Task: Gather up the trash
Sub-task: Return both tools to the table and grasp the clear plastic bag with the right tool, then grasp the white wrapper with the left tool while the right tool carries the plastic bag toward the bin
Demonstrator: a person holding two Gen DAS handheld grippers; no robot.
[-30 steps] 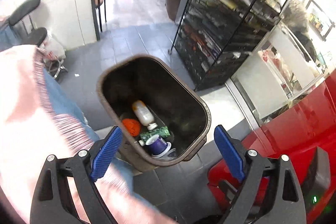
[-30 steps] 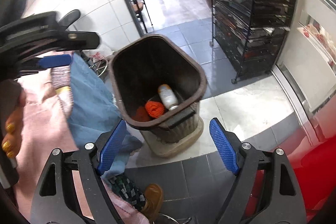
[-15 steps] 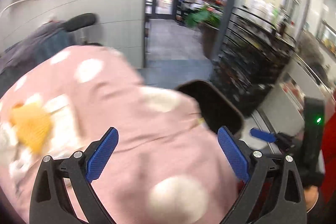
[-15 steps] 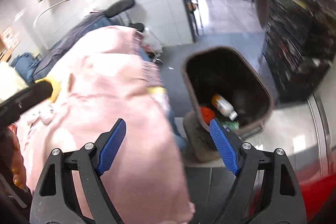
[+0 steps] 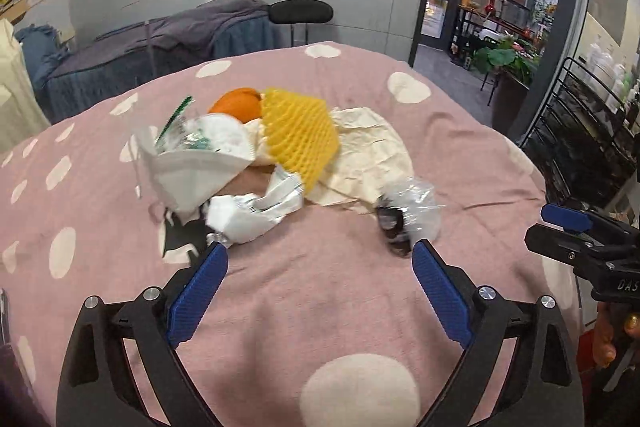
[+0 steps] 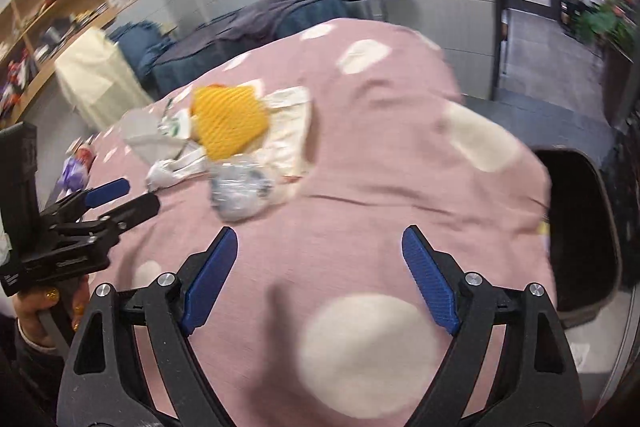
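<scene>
Left wrist view looks down on a pink blanket (image 5: 320, 299) with pale dots, where a heap of trash lies. In the heap are a yellow foam net (image 5: 300, 135) with an orange (image 5: 239, 103) behind it, a crumpled cream paper (image 5: 372, 151) to its right, white wrappers (image 5: 192, 171) to its left, and a clear plastic bag (image 5: 412, 215) nearest the camera on the right. The left gripper (image 5: 316, 259) has its fingers spread wide with nothing between them, only bare blanket; the left fingertip sits just beside the white wrappers and the right fingertip just beside the clear plastic bag. The right gripper (image 5: 568, 223) shows at the right edge, held by a hand (image 5: 612, 339).

From the right wrist, the right gripper (image 6: 318, 243) is likewise spread wide and empty above the blanket, near the clear plastic bag (image 6: 244, 191) but not touching it. A dark bin (image 6: 580, 227) stands beyond the blanket's right edge, well apart from the heap
</scene>
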